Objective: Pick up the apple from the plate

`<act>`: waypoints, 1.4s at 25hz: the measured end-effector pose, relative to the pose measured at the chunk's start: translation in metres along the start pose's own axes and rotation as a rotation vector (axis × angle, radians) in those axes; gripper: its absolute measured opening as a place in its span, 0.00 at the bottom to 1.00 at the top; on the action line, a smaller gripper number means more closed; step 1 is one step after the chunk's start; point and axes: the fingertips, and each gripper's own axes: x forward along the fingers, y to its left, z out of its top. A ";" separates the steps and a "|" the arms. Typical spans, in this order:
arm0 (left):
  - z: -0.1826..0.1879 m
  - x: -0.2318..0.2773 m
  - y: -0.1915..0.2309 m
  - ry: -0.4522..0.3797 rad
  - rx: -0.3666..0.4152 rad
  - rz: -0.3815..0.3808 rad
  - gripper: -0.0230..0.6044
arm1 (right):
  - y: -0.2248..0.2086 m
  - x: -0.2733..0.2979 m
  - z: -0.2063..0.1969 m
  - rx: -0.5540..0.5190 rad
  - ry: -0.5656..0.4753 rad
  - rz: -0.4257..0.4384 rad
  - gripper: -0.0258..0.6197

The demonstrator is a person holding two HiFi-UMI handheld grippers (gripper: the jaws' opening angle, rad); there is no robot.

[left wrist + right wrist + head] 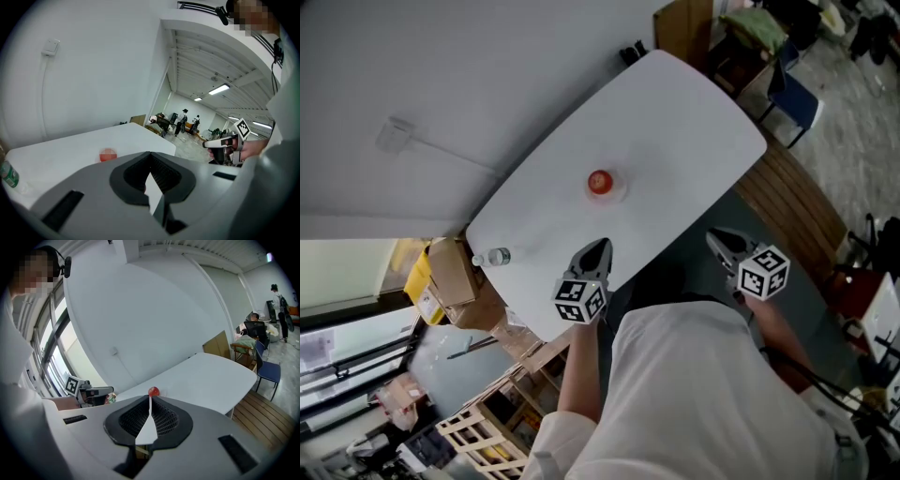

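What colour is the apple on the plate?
Red; the apple shows best in the head view.

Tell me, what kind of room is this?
Probably a big open office or workshop hall. There's a long white table, cardboard boxes piled beside it, and people standing far off under strip lights.

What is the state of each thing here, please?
Plate: flat on the table.
Apple: resting on the plate, not held.
Left gripper: jaws shut, empty.
Right gripper: jaws shut, empty.
Bottle: on the table; upright or lying, unclear.
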 end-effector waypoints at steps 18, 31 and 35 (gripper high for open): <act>0.004 0.085 0.078 0.146 0.103 -0.035 0.11 | -0.018 0.034 0.019 0.061 0.036 -0.109 0.10; -0.020 0.140 0.129 0.296 0.159 -0.032 0.36 | -0.025 0.050 0.014 0.121 0.055 -0.172 0.10; -0.032 0.157 0.140 0.349 0.174 -0.031 0.44 | -0.026 0.051 0.011 0.139 0.061 -0.190 0.10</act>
